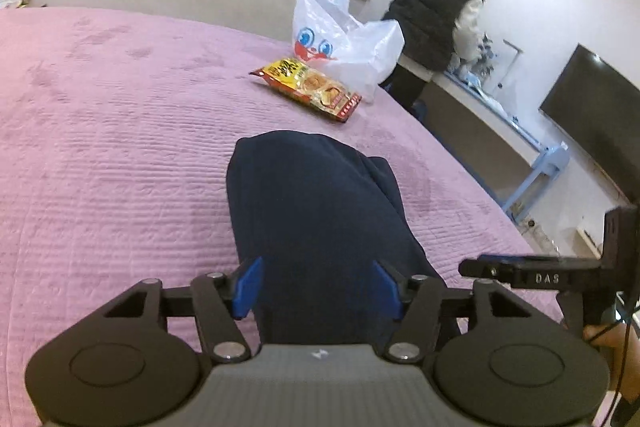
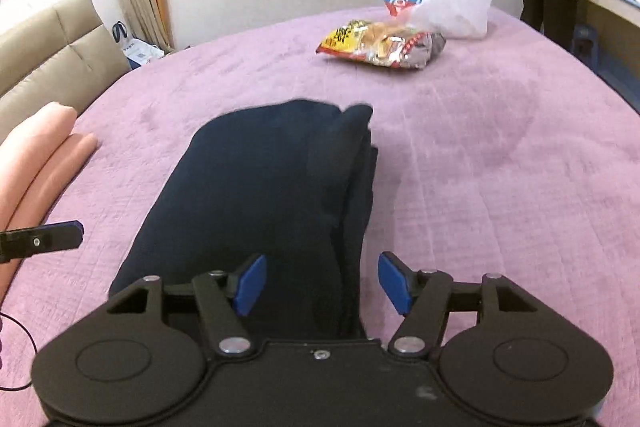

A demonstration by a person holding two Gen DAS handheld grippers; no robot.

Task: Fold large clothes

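Navy garment (image 1: 316, 211) lies on the purple bedspread (image 1: 112, 147), folded into a long narrow bundle. From both wrist cameras its long axis runs straight away from me, near end under the grippers, far end pointing toward the snack packet (image 1: 308, 87) and the white plastic bag (image 1: 344, 35) at the far side of the bed. In the right wrist view, stacked layers show along the bundle's right edge (image 2: 356, 163).

Left gripper (image 1: 318, 285): blue pads spread wide, cloth showing between them; I can't tell whether they touch it. Right gripper (image 2: 322, 283): pads also spread apart, set over the bundle's right edge, one pad above cloth, the other above bare bedspread. Neither clamps anything.

The right gripper's tip (image 1: 520, 269) shows just right of the garment in the left view.

Person in a dark vest (image 1: 436, 23) stands beyond the bed at a counter.
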